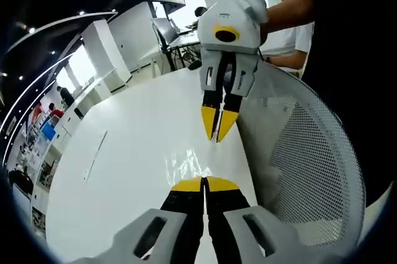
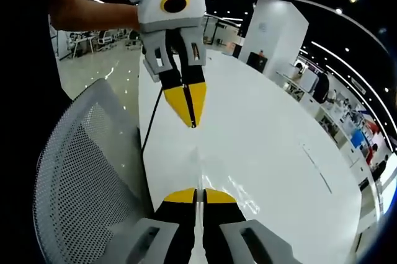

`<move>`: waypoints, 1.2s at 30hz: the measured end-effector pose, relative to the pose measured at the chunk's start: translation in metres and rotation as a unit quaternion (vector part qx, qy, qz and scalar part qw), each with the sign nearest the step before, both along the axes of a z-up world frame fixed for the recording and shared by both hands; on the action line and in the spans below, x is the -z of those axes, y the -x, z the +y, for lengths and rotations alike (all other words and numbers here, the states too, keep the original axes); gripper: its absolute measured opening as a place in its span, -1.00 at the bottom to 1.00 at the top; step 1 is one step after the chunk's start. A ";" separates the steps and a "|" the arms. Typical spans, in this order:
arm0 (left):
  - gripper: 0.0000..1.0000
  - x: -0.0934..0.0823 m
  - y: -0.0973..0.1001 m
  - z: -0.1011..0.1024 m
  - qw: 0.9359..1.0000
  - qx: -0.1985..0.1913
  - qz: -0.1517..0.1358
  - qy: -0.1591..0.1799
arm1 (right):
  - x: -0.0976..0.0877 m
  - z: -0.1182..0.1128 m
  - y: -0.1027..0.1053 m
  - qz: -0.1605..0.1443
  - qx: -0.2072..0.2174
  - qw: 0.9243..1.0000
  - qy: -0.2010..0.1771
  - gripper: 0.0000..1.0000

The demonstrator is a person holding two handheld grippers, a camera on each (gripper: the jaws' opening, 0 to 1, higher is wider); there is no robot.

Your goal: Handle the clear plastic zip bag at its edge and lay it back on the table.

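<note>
Zip bag (image 1: 185, 165): clear film, readable only as a crinkled glossy patch lying flat on the white table (image 1: 124, 171). In the left gripper view it lies directly ahead of the left gripper's tips and touches them. In the right gripper view a similar sheen (image 2: 243, 194) lies just beside the right gripper's tips. Its outline cannot be traced.
Left gripper (image 1: 203, 181): yellow-tipped jaws pressed together, with no gap visible. Whether they pinch the film's edge cannot be told. In the right gripper view it (image 2: 192, 123) points tips-down at the table.
Right gripper (image 2: 198, 193): jaws closed tip to tip, with a thin bright line running between them. Whether they grip the film cannot be told. In the left gripper view it (image 1: 217, 137) hangs tips-down, close to the table's near edge.
Relation: the two grippers face each other, tips apart, with the bag on the table strip between them.
Cable (image 2: 152, 121): black, running down along the table edge below the left gripper.
Mesh chair (image 1: 310, 152): white perforated backrest just beside the same table edge.
Person (image 1: 288, 10): a bare forearm leads to the right gripper.
</note>
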State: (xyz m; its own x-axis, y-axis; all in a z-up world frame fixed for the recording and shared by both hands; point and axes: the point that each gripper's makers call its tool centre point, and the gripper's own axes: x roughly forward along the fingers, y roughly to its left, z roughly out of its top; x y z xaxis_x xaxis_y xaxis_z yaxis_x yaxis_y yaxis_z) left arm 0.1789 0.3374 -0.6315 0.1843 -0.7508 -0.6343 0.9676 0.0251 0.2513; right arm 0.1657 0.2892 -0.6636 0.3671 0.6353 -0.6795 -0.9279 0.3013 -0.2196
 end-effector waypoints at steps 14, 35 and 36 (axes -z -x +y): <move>-0.83 0.002 0.004 -0.008 1.000 0.024 -0.001 -0.002 | -0.002 0.004 0.001 -0.003 -0.006 1.000 0.000 -1.00; -0.87 0.009 0.008 -0.027 0.999 0.046 0.015 0.003 | -0.009 0.015 0.003 -0.006 -0.018 1.000 -0.004 -1.00; -0.87 0.009 0.008 -0.027 0.999 0.047 0.015 0.003 | -0.009 0.016 0.003 -0.007 -0.018 1.000 -0.005 -1.00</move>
